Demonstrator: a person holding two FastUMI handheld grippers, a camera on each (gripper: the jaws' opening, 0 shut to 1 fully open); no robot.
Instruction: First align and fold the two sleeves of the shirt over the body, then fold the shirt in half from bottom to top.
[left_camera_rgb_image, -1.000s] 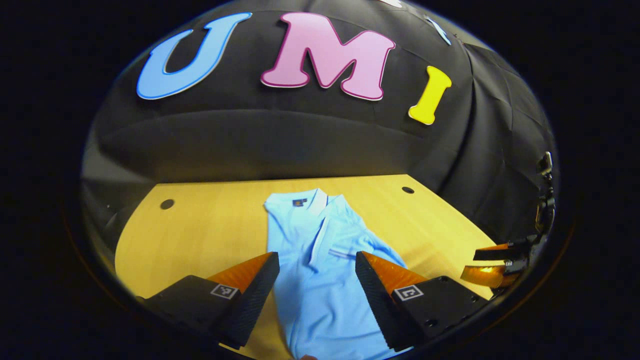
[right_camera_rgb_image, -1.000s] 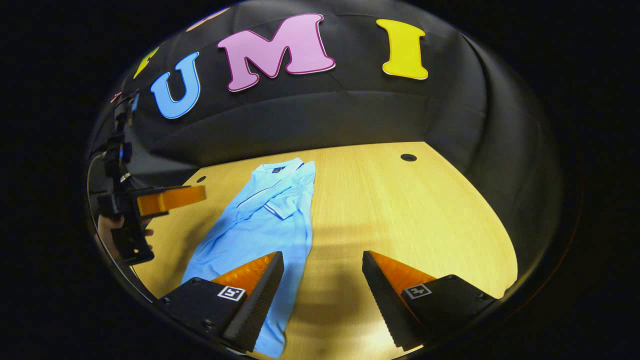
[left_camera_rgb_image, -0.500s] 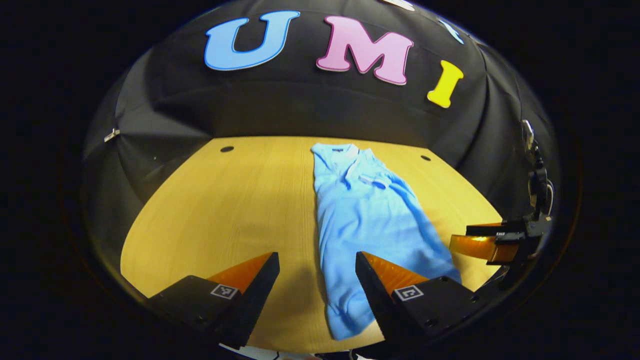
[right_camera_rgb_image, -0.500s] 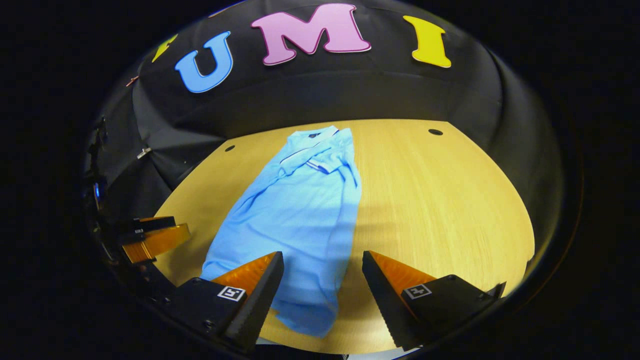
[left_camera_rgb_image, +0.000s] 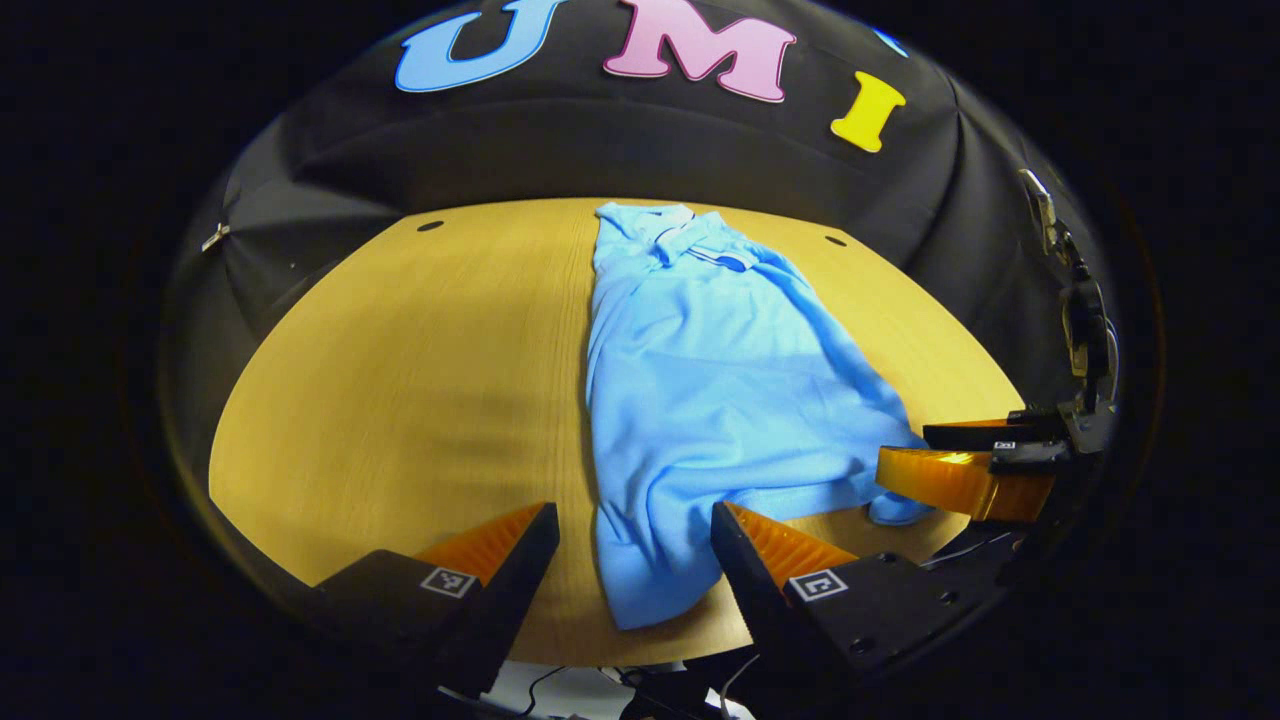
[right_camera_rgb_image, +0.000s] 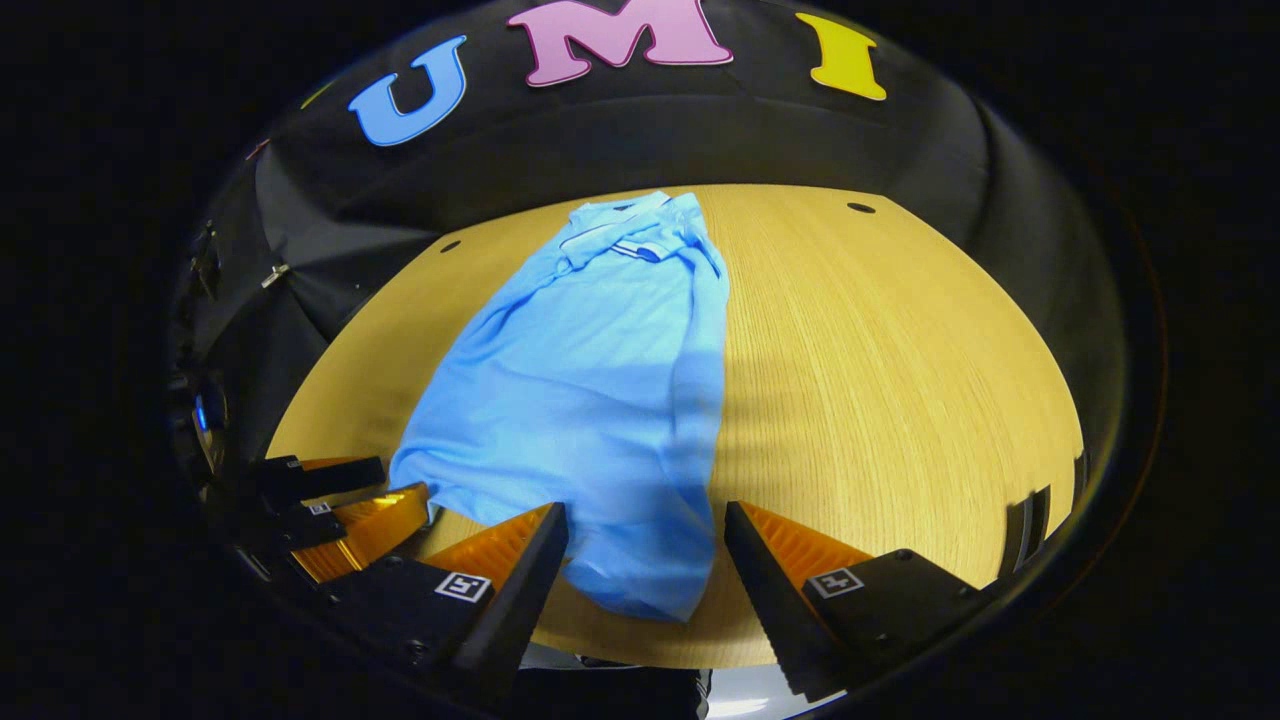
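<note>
On the wooden table (left_camera_rgb_image: 400, 360) lies the shirt (left_camera_rgb_image: 720, 380), both tongs wide.

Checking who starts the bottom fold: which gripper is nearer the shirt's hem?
Too close to call. The left gripper and the right gripper each hover open over one bottom corner of the shirt, neither gripping the hem.

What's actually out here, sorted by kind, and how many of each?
Light blue shirt: 1
Wooden table: 1
Hand-held gripper: 2, the left hand-held gripper and the right hand-held gripper, both open
Total: 4
</note>
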